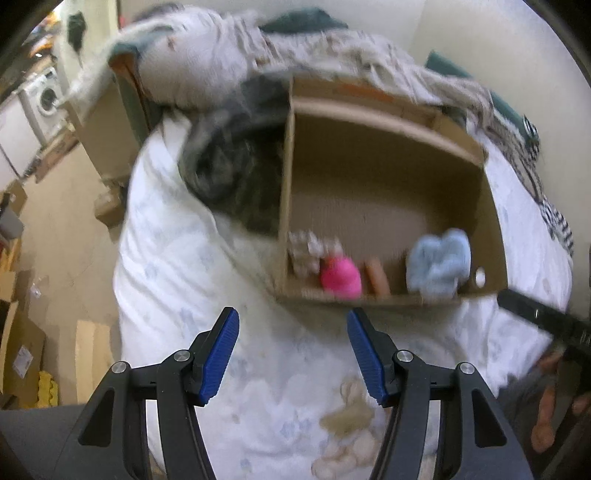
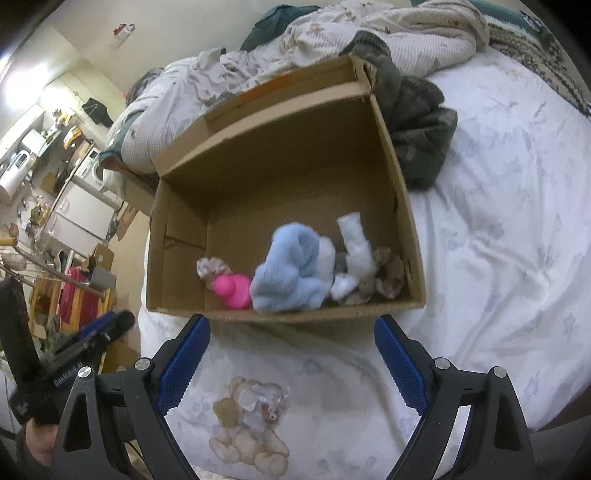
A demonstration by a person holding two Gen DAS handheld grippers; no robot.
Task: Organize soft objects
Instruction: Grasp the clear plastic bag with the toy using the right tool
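An open cardboard box (image 2: 391, 155) sits on a bed, and the soft things are gathered along its near wall: a light blue fluffy toy (image 2: 291, 273) roughly in the middle, a bright pink soft toy (image 2: 234, 290) touching its left side, a white plush piece (image 2: 352, 240) standing up just to its right, and small beige-brown plush items (image 2: 388, 273) tucked into the near right corner. In the left wrist view the same box (image 1: 491, 221) is blurred, with the pink toy (image 1: 340, 278) and the blue toy (image 1: 439, 266) again against the near wall. The rest of the box floor is bare cardboard. The bed is covered by a white sheet (image 2: 498, 221) with faint blue flowers and a printed teddy bear (image 2: 247, 424) just in front of the box. A dark camouflage-patterned garment (image 2: 421, 129) lies against the box's far right side, and a heap of pale bedding (image 2: 388, 33) is piled behind it. The right tool (image 2: 291, 365) hangs over the sheet just short of the box, blue pads spread wide with nothing between them. The left tool (image 1: 293, 354) is likewise spread apart and empty, near the box's front edge.
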